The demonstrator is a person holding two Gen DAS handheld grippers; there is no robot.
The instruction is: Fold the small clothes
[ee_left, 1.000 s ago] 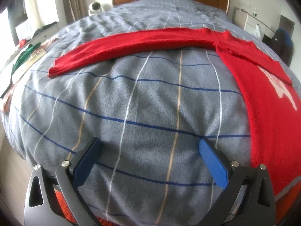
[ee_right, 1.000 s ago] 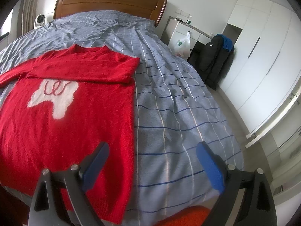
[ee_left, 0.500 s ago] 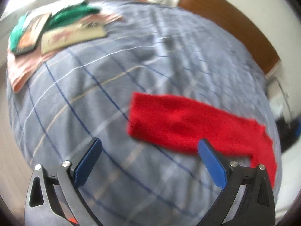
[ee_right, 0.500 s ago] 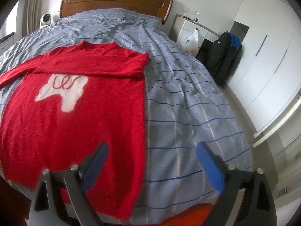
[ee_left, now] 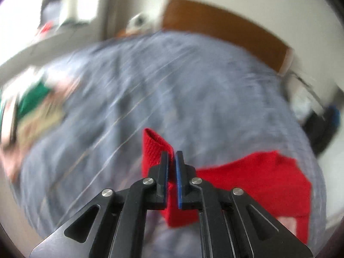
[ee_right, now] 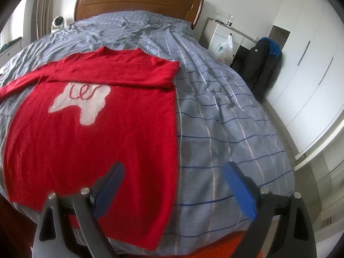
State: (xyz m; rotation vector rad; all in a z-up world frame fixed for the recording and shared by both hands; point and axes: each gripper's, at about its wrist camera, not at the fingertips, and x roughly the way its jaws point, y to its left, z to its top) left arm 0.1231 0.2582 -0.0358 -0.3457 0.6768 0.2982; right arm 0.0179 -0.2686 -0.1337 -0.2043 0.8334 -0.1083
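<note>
left gripper (ee_left: 171,157) jaws clamped on red sweater (ee_right: 103,116) sleeve cuff | right gripper (ee_right: 174,190) jaws apart, 6 o'clock | risk: thin pinch slips, sleeve drops crooked

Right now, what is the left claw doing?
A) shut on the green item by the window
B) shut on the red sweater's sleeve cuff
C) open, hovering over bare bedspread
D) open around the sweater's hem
B: the left claw has its fingers pinched together with the red sleeve cuff of the sweater caught between them.
</note>
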